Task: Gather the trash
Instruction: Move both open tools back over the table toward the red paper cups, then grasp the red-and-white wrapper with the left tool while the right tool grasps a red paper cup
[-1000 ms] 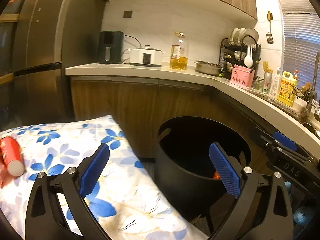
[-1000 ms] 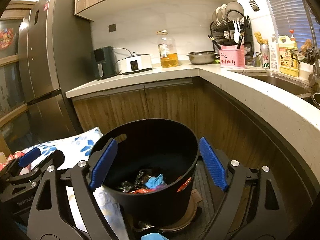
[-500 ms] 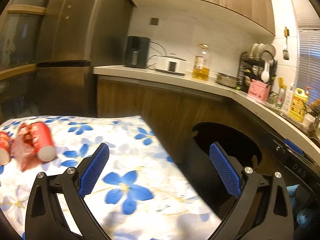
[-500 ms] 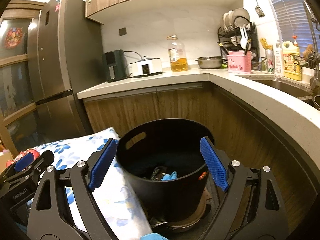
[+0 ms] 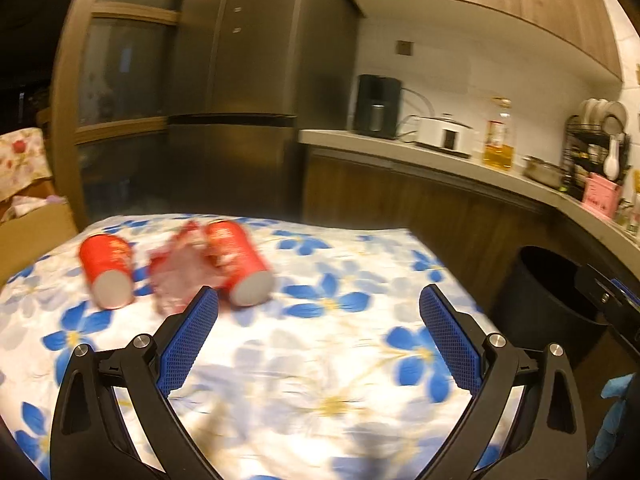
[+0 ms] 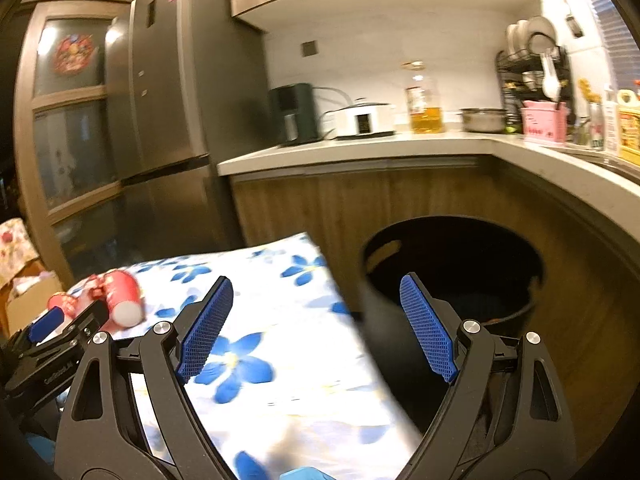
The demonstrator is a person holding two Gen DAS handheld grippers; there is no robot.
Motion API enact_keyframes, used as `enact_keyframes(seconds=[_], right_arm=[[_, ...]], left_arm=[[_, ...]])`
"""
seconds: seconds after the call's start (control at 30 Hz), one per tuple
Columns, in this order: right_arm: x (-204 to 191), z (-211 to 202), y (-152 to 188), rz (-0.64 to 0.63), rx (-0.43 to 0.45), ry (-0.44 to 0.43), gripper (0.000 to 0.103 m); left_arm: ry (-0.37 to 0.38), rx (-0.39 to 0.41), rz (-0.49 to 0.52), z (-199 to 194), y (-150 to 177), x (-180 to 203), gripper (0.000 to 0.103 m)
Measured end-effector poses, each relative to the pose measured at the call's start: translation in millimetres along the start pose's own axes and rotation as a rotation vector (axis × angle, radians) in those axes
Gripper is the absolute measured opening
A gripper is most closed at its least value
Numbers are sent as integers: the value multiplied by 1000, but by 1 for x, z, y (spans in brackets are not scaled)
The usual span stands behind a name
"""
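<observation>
Hovering above the white cloth with blue flowers (image 5: 320, 360), the left gripper (image 5: 320, 330) stands released, nothing between its blue pads. Two red cylindrical cans (image 5: 106, 268) lie on their sides ahead, crumpled red wrapper (image 5: 180, 272) between them. The right gripper (image 6: 316, 324), likewise released and empty, faces the round black plastic bin (image 6: 452, 280) beside the cloth.

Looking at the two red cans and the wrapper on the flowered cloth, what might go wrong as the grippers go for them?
1. Both red cans lie on their sides, so a nudge from the open left gripper might roll them.
2. The crumpled wrapper sits between the cans, touching at least the right one; one grasp may snag it.
3. The black bin stands beside the cloth's edge; the right gripper could knock it.
</observation>
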State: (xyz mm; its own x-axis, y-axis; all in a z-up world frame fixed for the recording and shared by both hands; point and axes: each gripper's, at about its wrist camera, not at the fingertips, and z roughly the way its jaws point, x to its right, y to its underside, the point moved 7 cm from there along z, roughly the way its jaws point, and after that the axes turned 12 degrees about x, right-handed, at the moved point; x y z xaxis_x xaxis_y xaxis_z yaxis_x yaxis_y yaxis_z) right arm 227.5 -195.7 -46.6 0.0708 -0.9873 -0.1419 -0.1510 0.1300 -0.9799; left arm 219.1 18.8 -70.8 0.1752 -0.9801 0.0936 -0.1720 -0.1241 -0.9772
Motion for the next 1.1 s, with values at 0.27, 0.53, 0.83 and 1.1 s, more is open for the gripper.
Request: enact_keyframes(seconds=[0.27,0.53,0.83,1.1], right_arm=[[-52,16,13,-24,-26,-84,84],[-79,31,20,-38,-44,-118,84],[-103,49,24,-55,-55,-158,84],[-137,62,43,-108,-103,-239,84]], left_arm=[[-124,44,8,17,-10,-58,96],[-149,13,23,61,-14,-79,93],[-150,-94,1,79,5,-91,50],[-114,-116,-5,77,10,-92,18]])
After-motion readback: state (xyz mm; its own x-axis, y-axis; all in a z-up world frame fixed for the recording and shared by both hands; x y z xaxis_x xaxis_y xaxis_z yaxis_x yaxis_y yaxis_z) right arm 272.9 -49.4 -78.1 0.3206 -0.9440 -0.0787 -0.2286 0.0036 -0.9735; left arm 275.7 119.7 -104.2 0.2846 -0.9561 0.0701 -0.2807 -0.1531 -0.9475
